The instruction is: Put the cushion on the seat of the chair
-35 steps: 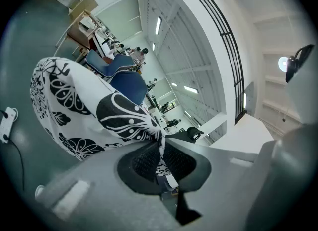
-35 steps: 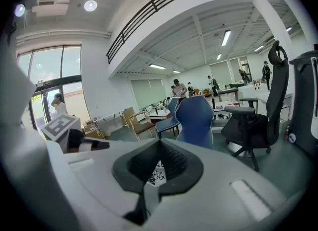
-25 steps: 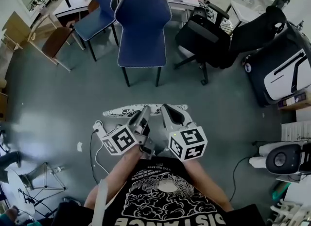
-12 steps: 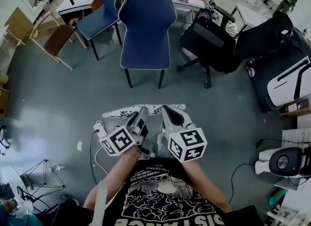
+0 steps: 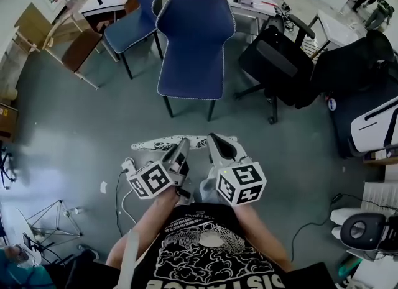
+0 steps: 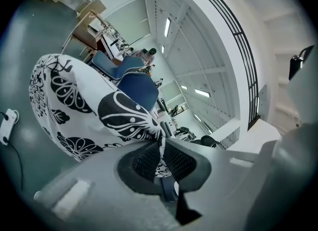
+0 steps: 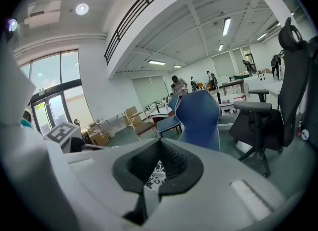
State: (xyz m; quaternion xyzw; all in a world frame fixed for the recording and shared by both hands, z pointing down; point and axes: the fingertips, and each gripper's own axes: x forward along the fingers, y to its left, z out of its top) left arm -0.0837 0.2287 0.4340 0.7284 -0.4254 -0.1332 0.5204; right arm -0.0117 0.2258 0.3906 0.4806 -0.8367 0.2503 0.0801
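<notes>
A flat white cushion (image 5: 163,142) with black flower print hangs edge-on between both grippers in the head view. My left gripper (image 5: 182,146) is shut on its near edge, and the cloth (image 6: 104,111) spreads out ahead of the jaws in the left gripper view. My right gripper (image 5: 214,143) is shut on the same edge, with a strip of printed cloth (image 7: 156,172) pinched between its pads. The blue chair (image 5: 193,39) stands ahead, its seat facing me. The same blue chair (image 7: 199,119) shows beyond the right jaws.
A second blue chair (image 5: 138,8) and a wooden chair (image 5: 68,45) stand at the left rear. Black office chairs (image 5: 292,64) sit to the right of the blue chair. A white cable (image 5: 121,188) lies on the grey floor by my left gripper. Desks line the back.
Both grippers and the cushion have moved forward toward the blue chair, which now appears larger and nearer in the head view. The grip on the cushion is unchanged.
</notes>
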